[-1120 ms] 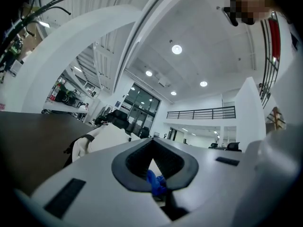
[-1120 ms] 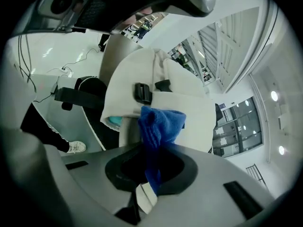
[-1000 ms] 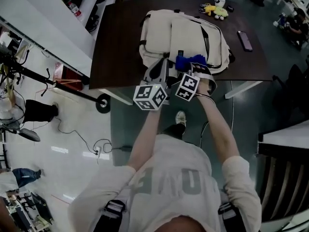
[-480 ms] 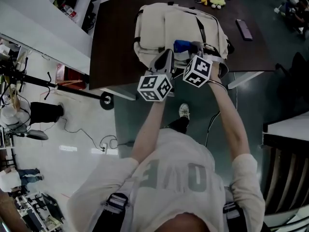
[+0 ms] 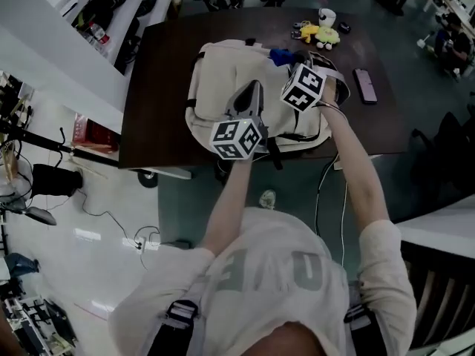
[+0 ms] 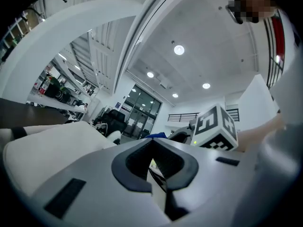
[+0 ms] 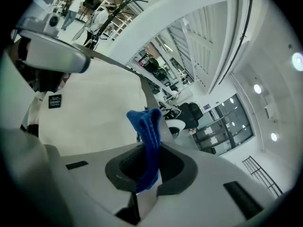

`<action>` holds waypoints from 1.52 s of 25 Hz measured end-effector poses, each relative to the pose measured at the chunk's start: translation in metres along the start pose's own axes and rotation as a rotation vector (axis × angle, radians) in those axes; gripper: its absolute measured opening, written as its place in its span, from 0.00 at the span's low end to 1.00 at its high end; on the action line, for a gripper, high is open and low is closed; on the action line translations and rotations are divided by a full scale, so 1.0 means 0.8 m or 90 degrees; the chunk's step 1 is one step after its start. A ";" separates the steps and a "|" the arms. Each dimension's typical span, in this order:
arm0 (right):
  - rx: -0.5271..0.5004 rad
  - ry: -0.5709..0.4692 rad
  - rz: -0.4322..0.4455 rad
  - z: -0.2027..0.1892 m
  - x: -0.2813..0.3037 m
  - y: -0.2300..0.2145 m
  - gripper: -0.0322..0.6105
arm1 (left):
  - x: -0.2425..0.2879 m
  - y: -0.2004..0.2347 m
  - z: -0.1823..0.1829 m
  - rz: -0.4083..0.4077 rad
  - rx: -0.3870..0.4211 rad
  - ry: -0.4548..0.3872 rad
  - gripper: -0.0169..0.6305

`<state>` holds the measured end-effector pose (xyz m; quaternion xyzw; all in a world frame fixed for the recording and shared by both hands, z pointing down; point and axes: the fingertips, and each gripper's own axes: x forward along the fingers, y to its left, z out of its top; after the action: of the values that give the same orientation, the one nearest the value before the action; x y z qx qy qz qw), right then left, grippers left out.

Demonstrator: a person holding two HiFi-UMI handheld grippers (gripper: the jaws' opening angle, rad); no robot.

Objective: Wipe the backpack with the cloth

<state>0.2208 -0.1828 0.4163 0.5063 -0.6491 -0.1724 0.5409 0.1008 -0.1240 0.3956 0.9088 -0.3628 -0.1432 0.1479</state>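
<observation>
A cream backpack (image 5: 223, 73) lies flat on the dark table (image 5: 159, 95). My right gripper (image 5: 288, 61) is shut on a blue cloth (image 5: 280, 55) over the pack's far right part. In the right gripper view the cloth (image 7: 149, 136) stands up from between the jaws of that gripper (image 7: 149, 169), with the backpack (image 7: 94, 110) close beyond. My left gripper (image 5: 249, 95) hovers over the pack's middle, shut and holding nothing. The left gripper view shows its closed jaws (image 6: 156, 162), the backpack (image 6: 52, 145) at left and a bit of the blue cloth (image 6: 154, 136) ahead.
A yellow plush toy (image 5: 326, 34) and a white cup (image 5: 326, 17) sit at the table's far right. A dark flat device (image 5: 364, 85) lies right of the pack. The table's near edge runs just below the pack; shelving (image 5: 111, 21) stands to the left.
Both grippers have moved away from the near edge, farther across the backpack. The blue cloth has travelled with the right gripper to the pack's far part.
</observation>
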 end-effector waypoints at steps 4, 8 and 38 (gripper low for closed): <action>0.015 0.007 0.003 -0.020 0.036 -0.033 0.11 | 0.016 0.012 -0.009 0.037 0.011 0.005 0.03; 0.035 -0.014 0.050 -0.015 0.068 -0.017 0.11 | 0.019 0.037 -0.035 0.075 0.030 0.041 0.03; -0.105 0.025 0.091 -0.040 0.015 0.160 0.11 | 0.007 0.041 -0.042 0.056 0.028 0.059 0.03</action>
<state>0.1896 -0.1278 0.5322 0.4157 -0.6567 -0.1762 0.6041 0.0971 -0.1453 0.4380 0.9007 -0.3982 -0.0865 0.1509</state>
